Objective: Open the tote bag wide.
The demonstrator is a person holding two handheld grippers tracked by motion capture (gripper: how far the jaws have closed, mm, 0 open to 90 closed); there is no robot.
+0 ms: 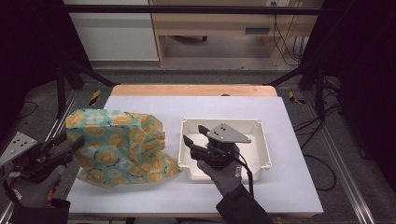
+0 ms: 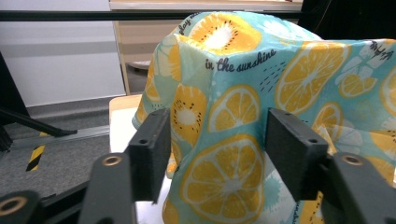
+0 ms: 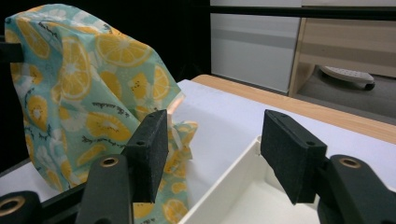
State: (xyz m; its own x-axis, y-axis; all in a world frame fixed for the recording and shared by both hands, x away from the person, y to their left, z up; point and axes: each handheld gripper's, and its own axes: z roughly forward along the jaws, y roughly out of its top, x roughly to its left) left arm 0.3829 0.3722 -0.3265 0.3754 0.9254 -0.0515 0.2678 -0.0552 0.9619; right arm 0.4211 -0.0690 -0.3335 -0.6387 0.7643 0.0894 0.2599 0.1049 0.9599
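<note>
- The citrus-print cloth (image 1: pixel 119 147) is draped in a mound over something hidden, left of centre in the high view, on the white counter (image 1: pixel 280 140).
- The left gripper (image 1: pixel 70 142) sits at the lower left of that frame, its tips at the cloth's left edge. In the left gripper view the cloth (image 2: pixel 261 107) fills the space ahead and between the jaws; the pads stand apart, and whether they touch the fabric I cannot tell.
- The right gripper (image 1: pixel 194 135) hovers over the white tray (image 1: pixel 264 140) at centre right, released, nothing between its jaws.
- In the right gripper view the tray's rim (image 3: pixel 224 184) runs along the bottom, and the cloth (image 3: pixel 79 102) rises at the left of the frame, just beside the tray.
</note>
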